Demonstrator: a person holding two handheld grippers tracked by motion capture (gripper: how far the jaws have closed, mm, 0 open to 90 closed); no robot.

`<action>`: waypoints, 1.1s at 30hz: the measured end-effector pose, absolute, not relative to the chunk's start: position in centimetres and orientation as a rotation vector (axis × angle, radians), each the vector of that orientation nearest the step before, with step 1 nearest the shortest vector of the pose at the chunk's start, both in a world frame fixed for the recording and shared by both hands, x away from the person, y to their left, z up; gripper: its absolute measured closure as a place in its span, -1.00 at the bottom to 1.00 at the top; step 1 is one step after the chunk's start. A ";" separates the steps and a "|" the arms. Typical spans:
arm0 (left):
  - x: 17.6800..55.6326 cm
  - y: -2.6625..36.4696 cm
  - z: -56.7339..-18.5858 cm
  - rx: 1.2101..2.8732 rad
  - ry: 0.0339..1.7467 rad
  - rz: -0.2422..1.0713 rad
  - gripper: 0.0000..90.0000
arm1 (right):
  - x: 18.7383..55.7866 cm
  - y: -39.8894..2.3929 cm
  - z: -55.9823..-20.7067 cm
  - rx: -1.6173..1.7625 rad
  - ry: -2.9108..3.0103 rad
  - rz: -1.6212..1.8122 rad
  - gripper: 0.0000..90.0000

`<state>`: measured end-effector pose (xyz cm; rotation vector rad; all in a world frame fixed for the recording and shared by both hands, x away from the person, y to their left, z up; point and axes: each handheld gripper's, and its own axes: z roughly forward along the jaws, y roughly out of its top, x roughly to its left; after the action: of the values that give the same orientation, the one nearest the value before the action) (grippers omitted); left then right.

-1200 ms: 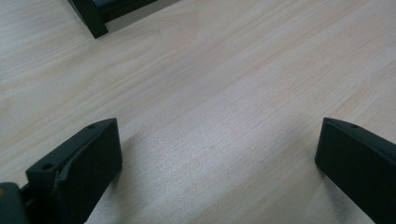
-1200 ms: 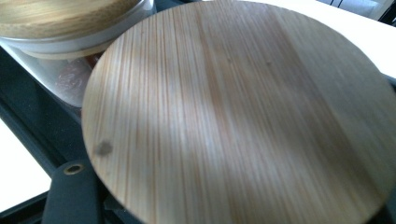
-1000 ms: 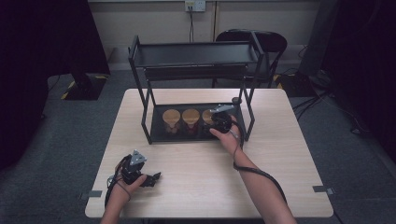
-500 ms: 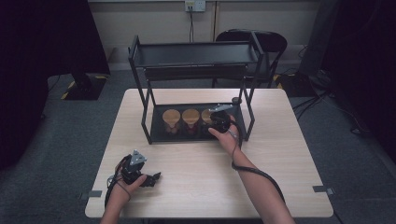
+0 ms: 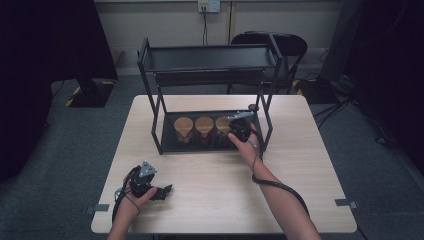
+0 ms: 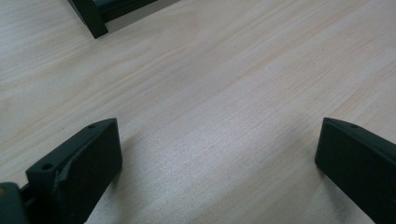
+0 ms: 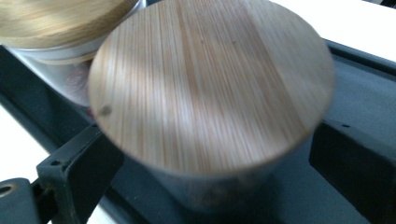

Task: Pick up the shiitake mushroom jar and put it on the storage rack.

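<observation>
Jar (image 7: 210, 93) stands upright at the tray's (image 7: 355, 98) right end, between my right claw's (image 7: 210, 186) jaws, which have just opened off it; left claw (image 6: 219, 163) gapes empty.

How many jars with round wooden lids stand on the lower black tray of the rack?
3, in one row on the tray: the left jar, the middle jar, and the right jar, partly behind the right tongs. More may be hidden.

High view above the near table (image 5: 210, 200) edge, facing forward and down, left gripper view close over bare tabletop between its jaws, right gripper view nearly against a wooden-lidded jar (image 7: 210, 88) between its jaws, that jar shared with the high view.
</observation>
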<state>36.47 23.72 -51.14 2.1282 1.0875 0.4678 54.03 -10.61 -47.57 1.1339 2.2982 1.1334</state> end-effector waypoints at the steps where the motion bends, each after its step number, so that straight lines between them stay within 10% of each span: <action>1: 36.5 23.7 -51.1 2.128 1.088 0.468 -0.99 | 53.9 -10.7 -47.5 1.133 2.299 1.138 -0.95; 33: 36.5 23.7 -51.1 2.128 1.088 0.469 -1.00 | 49.8 -13.6 -46.0 1.104 2.284 1.153 -0.95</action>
<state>36.46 23.71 -51.14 2.1281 1.0884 0.4695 49.80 -13.60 -46.02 1.1038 2.2835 1.1527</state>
